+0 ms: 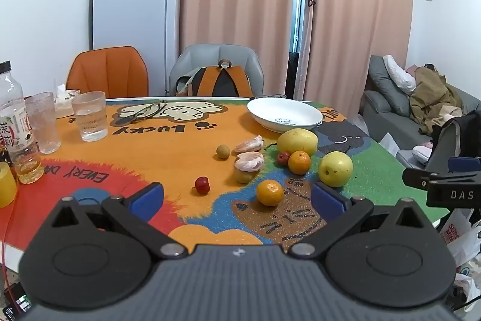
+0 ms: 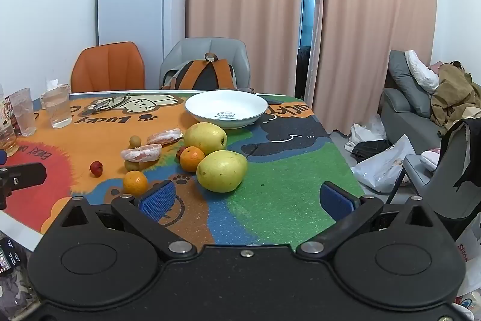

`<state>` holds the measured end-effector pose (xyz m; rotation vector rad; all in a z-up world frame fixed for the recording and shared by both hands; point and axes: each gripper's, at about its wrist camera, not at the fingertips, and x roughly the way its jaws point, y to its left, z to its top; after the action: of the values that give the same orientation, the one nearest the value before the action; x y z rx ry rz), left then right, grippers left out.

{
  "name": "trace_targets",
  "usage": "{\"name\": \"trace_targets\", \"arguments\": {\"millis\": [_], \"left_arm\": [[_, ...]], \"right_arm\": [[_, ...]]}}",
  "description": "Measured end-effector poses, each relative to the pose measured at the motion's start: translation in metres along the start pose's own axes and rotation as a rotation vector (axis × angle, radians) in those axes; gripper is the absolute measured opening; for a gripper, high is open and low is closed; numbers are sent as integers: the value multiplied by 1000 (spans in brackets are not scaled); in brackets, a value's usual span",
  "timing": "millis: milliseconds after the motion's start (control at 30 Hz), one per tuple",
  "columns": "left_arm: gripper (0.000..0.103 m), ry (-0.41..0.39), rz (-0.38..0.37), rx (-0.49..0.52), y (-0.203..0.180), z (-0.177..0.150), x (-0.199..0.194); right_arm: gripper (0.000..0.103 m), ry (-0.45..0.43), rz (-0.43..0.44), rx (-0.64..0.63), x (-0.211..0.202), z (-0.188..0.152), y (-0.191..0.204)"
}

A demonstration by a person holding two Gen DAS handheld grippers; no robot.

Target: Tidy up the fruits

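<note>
Fruits lie loose on the colourful mat (image 1: 168,152): two yellow pears (image 1: 335,169) (image 1: 297,141), two oranges (image 1: 270,192) (image 1: 299,162), two small red fruits (image 1: 202,185) (image 1: 283,157), two peeled pomelo wedges (image 1: 249,161), and small brown-green fruits (image 1: 223,151). An empty white plate (image 1: 284,114) stands behind them. My left gripper (image 1: 237,194) is open and empty, just short of the near orange. My right gripper (image 2: 246,197) is open and empty, just short of the near pear (image 2: 222,170); the plate (image 2: 226,107) lies beyond.
Two glasses (image 1: 90,116) and a drink bottle (image 1: 18,125) stand at the mat's left, with eyeglasses (image 1: 147,110) at the back. Orange and grey chairs (image 1: 216,71) stand behind the table. The table's right edge drops to a floor with bags (image 2: 381,161) and a sofa.
</note>
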<state>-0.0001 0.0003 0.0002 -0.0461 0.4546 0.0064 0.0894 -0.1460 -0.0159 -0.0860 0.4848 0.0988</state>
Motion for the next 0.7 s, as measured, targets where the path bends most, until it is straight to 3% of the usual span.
{"name": "trace_targets", "arguments": {"millis": [700], "left_arm": [[103,12,-18,-5,-1,-4,3]], "right_arm": [[103,-3,-3,-3,-2,-1,2]]}}
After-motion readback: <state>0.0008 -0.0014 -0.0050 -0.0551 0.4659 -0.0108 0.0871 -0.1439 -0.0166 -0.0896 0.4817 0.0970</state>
